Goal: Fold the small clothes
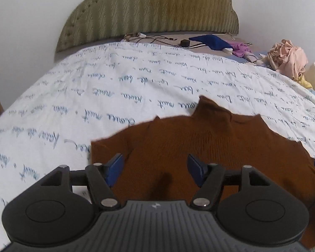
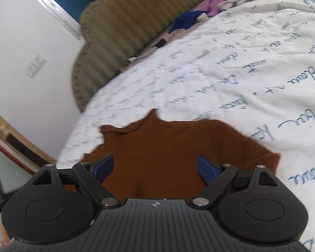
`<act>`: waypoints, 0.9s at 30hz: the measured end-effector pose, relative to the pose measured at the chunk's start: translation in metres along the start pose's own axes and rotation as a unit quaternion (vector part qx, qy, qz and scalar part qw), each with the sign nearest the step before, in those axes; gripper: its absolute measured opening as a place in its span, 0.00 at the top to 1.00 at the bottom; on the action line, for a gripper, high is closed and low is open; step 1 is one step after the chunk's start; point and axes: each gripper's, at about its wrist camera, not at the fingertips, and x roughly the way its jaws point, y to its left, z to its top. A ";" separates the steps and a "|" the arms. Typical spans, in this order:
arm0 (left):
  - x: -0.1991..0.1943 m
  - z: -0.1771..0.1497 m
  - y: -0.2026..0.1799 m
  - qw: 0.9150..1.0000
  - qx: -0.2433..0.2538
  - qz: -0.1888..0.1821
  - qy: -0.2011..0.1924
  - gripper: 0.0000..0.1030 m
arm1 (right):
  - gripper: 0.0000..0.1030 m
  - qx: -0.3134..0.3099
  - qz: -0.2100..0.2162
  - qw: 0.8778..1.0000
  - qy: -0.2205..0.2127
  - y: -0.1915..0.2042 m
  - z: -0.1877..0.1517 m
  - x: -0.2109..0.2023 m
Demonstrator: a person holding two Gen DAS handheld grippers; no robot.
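A small brown knit sweater (image 1: 210, 145) with a turtleneck collar lies spread flat on the white bedspread (image 1: 94, 96), collar pointing to the headboard. My left gripper (image 1: 155, 168) is open and empty, low over the sweater's lower left part, its blue pads (image 1: 115, 168) on either side of the body. In the right wrist view the same sweater (image 2: 168, 147) lies ahead, and my right gripper (image 2: 155, 168) is open and empty just above it. The sweater's hem is hidden under both grippers.
An olive padded headboard (image 1: 149, 10) stands at the far end. Cables, a small black box (image 1: 184, 42), a blue garment (image 1: 210, 42) and purple cloth lie near it. A pile of pink and cream clothes (image 1: 289, 58) sits at the right edge. White wall at left.
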 end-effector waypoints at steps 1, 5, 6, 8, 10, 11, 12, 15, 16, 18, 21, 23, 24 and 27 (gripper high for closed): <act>0.001 -0.003 0.000 1.000 -0.004 -0.004 0.004 0.35 | 0.12 -0.007 0.004 1.000 0.002 0.004 -0.003 -0.002; 0.012 -0.013 0.002 1.000 -0.013 0.006 0.024 0.35 | 0.10 -0.041 -0.029 0.999 0.013 0.011 -0.013 0.003; 0.013 -0.014 0.003 0.999 -0.013 0.009 0.028 0.35 | 0.10 -0.042 -0.041 0.998 0.018 0.007 -0.015 0.005; 0.011 -0.016 0.002 0.999 -0.011 0.010 0.029 0.35 | 0.11 -0.024 -0.042 0.999 0.019 -0.001 -0.018 0.006; 0.006 -0.018 0.002 1.000 -0.006 0.013 0.027 0.35 | 0.10 -0.012 -0.031 0.999 0.013 -0.003 -0.020 0.000; 0.004 -0.019 0.001 1.000 -0.004 0.015 0.025 0.35 | 0.10 -0.013 -0.031 0.999 0.012 -0.001 -0.021 -0.002; 0.001 -0.020 0.000 1.000 -0.001 0.017 0.023 0.35 | 0.10 -0.016 -0.033 0.999 0.011 0.000 -0.022 -0.005; -0.007 -0.024 -0.001 1.000 0.004 0.025 0.014 0.35 | 0.09 -0.024 -0.033 0.999 0.013 0.007 -0.026 -0.013; -0.009 -0.027 -0.002 1.000 0.005 0.026 0.013 0.35 | 0.09 -0.024 -0.031 0.999 0.014 0.009 -0.027 -0.016; -0.012 -0.032 -0.004 0.999 0.010 0.030 0.013 0.31 | 0.08 -0.025 -0.026 0.999 0.016 0.013 -0.031 -0.022; -0.016 -0.047 -0.011 0.999 0.022 0.036 0.005 0.24 | 0.07 -0.024 -0.013 0.999 0.016 0.019 -0.038 -0.032; -0.016 -0.060 -0.018 0.998 0.039 0.044 -0.005 0.15 | 0.06 -0.020 -0.004 1.000 0.017 0.022 -0.044 -0.038; -0.016 -0.067 -0.023 0.997 0.052 0.047 -0.013 0.10 | 0.06 -0.018 0.001 1.000 0.018 0.025 -0.047 -0.041; -0.016 -0.088 -0.036 0.993 0.086 0.063 -0.050 0.00 | 0.05 -0.016 0.019 1.000 0.020 0.034 -0.056 -0.051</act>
